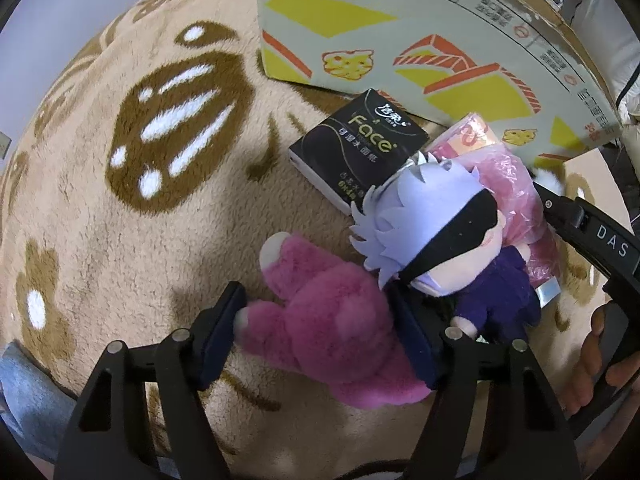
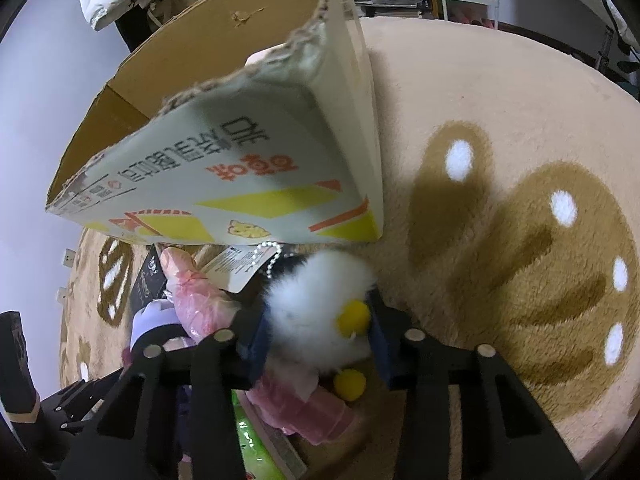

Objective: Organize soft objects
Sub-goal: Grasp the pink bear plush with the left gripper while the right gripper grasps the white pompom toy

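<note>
The left gripper (image 1: pixel 316 332) brackets the pink bear (image 1: pixel 332 332), its jaws set on either flank of the plush body and seemingly pressing in — I judge it gripping, though the fur hides how firmly. The right gripper (image 2: pixel 316 344) has its jaws shut on the white chick (image 2: pixel 316 316), which sits between the pads just below the box (image 2: pixel 248 168).

Risks, as I judge them: the bear is held across soft pile, so it may slump or slip out on the lift. The doll (image 1: pixel 436 240) lies touching the bear's side and may drag along. The chick's bead chain and tag (image 2: pixel 236 268) hang toward the box's lower edge and could snag there. The box wall leans over the pile, so a raised toy may knock it.

The box stands on the rug (image 1: pixel 100 220) past the pile; the right wrist view shows only bare cardboard inside, though its floor is hidden. The tissue pack (image 1: pixel 356 148) and pink bag (image 1: pixel 516 196) lie on the rug beside the box's near wall, outside it.
</note>
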`<state>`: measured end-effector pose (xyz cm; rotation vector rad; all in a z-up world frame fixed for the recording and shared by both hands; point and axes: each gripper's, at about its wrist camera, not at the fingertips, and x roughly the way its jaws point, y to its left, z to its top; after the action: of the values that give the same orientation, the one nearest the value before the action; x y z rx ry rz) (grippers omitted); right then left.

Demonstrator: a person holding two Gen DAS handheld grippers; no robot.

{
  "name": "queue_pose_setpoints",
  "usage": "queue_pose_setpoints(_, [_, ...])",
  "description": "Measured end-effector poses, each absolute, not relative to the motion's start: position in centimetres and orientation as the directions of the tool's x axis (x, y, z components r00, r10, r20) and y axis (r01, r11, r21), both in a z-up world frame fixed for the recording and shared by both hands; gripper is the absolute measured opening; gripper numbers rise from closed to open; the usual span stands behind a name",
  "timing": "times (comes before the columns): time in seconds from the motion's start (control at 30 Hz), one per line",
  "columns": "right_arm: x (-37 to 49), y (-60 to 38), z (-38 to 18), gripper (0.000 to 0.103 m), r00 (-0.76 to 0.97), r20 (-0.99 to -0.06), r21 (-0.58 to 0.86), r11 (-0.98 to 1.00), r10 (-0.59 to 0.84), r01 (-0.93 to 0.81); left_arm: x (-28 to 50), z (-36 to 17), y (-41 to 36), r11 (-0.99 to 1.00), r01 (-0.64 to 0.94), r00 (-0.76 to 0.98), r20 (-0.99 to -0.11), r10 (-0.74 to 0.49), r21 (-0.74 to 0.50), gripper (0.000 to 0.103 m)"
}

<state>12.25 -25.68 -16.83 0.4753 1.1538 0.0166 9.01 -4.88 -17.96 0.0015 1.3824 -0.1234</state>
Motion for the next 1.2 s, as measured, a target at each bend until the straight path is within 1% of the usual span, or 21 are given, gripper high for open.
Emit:
queue_pose_setpoints(0.13, [12.2,-25.1,-16.6,0.037,0.417,-0.875,0.358,0.909,0.246,0.214,8.9,-17.6,-5.3,0.993,0.082,0.182,-0.979,-0.094,-0.08,0.071])
queue_pose_setpoints(0.33, [11.9,-25.3,-16.4,0.037,0.421,-0.87,0.37,0.903,0.255,0.216,9.4,-17.3,-3.8,0.991,0.072,0.161,-0.98,-0.12,-0.11,0.069])
queue_pose_setpoints(0.4, [11.9,-25.5,-16.4,0.037,0.419,-0.87,0.373,0.903,0.259,0.215,9.9,-17.7,-3.3,0.989,0.066,0.137,-0.981,-0.14,-0.132,0.07])
queue_pose_setpoints(0.5, [12.0,-25.5,-16.5,0.037,0.415,-0.871,0.376,0.902,0.264,0.215,10.5,-18.5,-2.4,0.984,0.026,0.095,-0.98,-0.177,-0.176,0.076])
queue_pose_setpoints(0.63, [12.0,-25.9,-16.6,0.037,0.412,-0.87,0.381,0.899,0.269,0.217,10.3,-18.4,-2.7,0.988,0.051,0.116,-0.982,-0.149,-0.144,0.077])
queue_pose_setpoints(0.7, [12.0,-26.0,-16.6,0.037,0.411,-0.87,0.382,0.898,0.271,0.218,10.2,-18.4,-2.5,0.988,0.037,0.118,-0.981,-0.153,-0.149,0.077])
queue_pose_setpoints(0.73, [12.0,-26.0,-16.6,0.037,0.411,-0.871,0.381,0.899,0.27,0.217,10.2,-18.4,-2.6,0.988,0.03,0.117,-0.981,-0.156,-0.154,0.076])
queue_pose_setpoints(0.8, [12.0,-26.1,-16.6,0.037,0.411,-0.871,0.38,0.9,0.269,0.216,10.0,-18.2,-2.4,0.988,0.031,0.124,-0.98,-0.156,-0.154,0.07])
queue_pose_setpoints(0.87, [12.0,-26.0,-16.6,0.037,0.412,-0.872,0.374,0.903,0.265,0.213,9.8,-17.8,-2.2,0.986,0.033,0.126,-0.978,-0.167,-0.165,0.061])
queue_pose_setpoints(0.97, [11.9,-25.8,-16.3,0.037,0.422,-0.869,0.368,0.908,0.258,0.202,9.6,-17.2,-1.8,0.984,0.035,0.128,-0.976,-0.178,-0.175,0.054])
queue_pose_setpoints(1.1, [11.6,-25.6,-15.3,0.035,0.452,-0.855,0.368,0.912,0.256,0.18,9.1,-16.3,-2.5,0.986,0.052,0.153,-0.975,-0.164,-0.158,0.052])
queue_pose_setpoints(1.2, [11.1,-25.7,-14.6,0.035,0.469,-0.845,0.374,0.911,0.257,0.173,8.9,-14.8,-2.1,0.991,0.065,0.22,-0.967,-0.13,-0.118,0.052])
